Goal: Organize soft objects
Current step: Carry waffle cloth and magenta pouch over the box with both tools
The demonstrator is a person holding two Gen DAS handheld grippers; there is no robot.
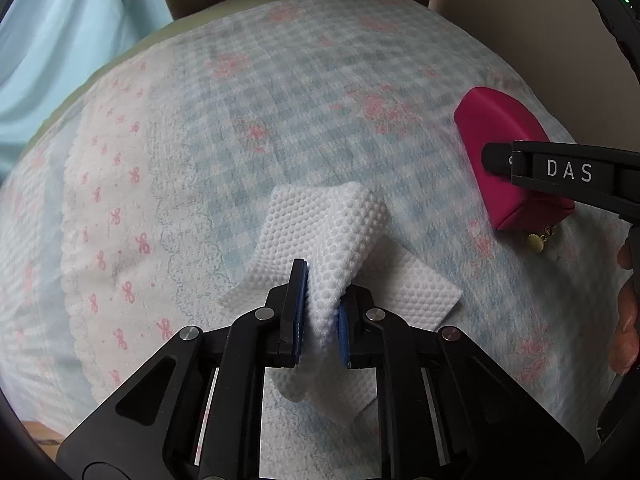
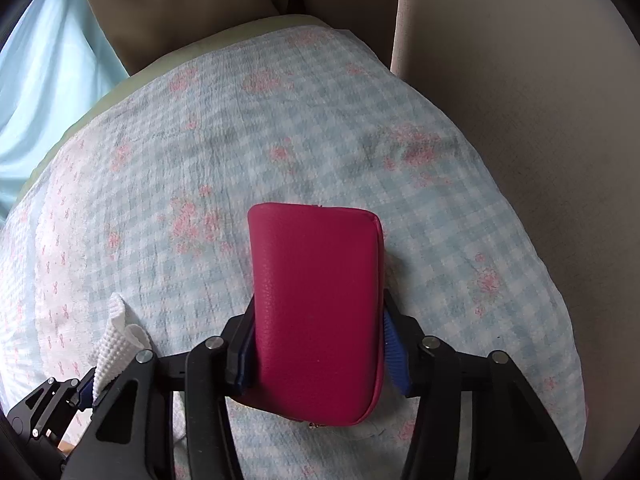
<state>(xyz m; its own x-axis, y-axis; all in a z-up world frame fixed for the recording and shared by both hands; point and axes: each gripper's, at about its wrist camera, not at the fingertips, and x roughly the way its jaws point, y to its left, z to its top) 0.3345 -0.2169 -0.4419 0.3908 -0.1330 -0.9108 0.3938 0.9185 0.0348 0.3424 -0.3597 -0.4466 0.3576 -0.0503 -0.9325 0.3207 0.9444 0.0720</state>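
Note:
My left gripper (image 1: 323,300) is shut on a white dimpled cloth (image 1: 344,232), which folds up between the blue pads and drapes onto the checked quilt (image 1: 280,120). My right gripper (image 2: 316,320) is shut on a magenta leather pouch (image 2: 316,292), held across its sides just above the quilt (image 2: 280,140). In the left wrist view the pouch (image 1: 496,140) shows at the right with a right finger (image 1: 560,170) marked DAS across it and a gold zip pull (image 1: 536,242) hanging below. The cloth (image 2: 116,332) and left gripper (image 2: 82,394) show at the lower left of the right wrist view.
The quilt covers a rounded cushion with a pink-bow lace border (image 1: 112,220) at the left. Beige upholstered backs (image 2: 500,80) rise behind and to the right. A pale blue fabric (image 1: 60,40) hangs at the far left. A hand (image 1: 626,320) shows at the right edge.

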